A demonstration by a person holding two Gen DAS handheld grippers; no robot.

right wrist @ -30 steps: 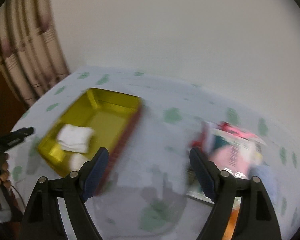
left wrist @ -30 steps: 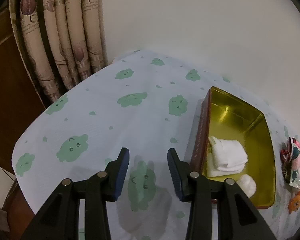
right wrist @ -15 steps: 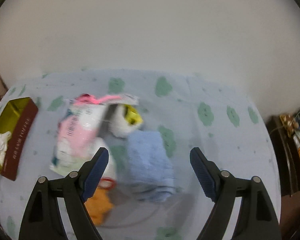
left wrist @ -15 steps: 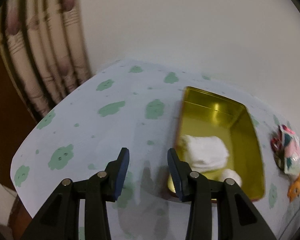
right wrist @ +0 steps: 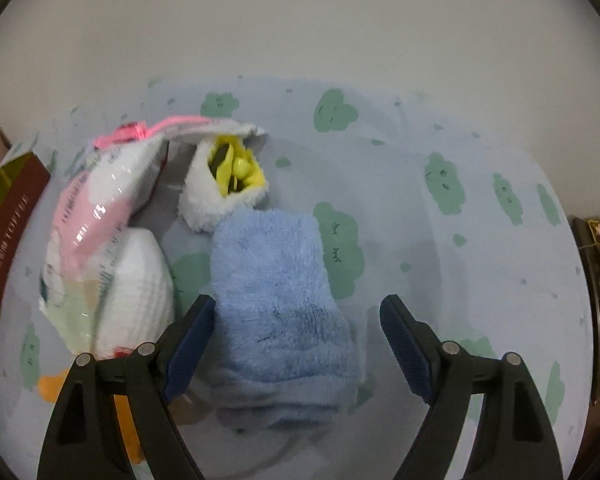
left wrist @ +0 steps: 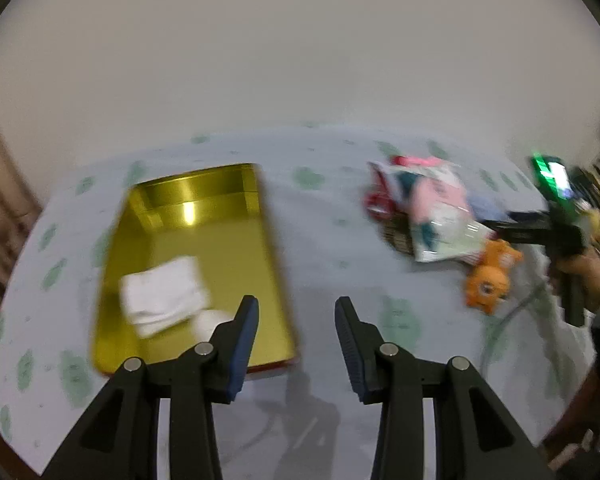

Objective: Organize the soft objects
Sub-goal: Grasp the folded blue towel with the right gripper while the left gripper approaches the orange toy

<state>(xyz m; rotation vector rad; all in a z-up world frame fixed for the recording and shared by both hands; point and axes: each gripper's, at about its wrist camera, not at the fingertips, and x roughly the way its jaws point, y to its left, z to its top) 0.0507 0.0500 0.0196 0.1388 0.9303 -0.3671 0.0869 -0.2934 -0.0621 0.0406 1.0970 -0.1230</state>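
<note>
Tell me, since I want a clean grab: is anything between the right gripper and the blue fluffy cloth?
Nothing visible. The right gripper stands open with the blue fluffy cloth already between its fingers; the plastic-wrapped packet lies beside it.

My table [left wrist: 320,240] is covered with a pale blue cloth printed with green smiling clouds. On its left part lies a shallow rectangular gold metal tin [left wrist: 220,248] with dark red outer walls. Well apart, to the right, a cluster of soft things rests on the cloth: a folded fluffy light blue towel [right wrist: 280,300], a white fuzzy item with a yellow lining [right wrist: 224,188] touching its far end, a crinkly pink-and-white plastic packet [right wrist: 96,220] beside them, and a small orange plush toy [left wrist: 490,280].
</note>
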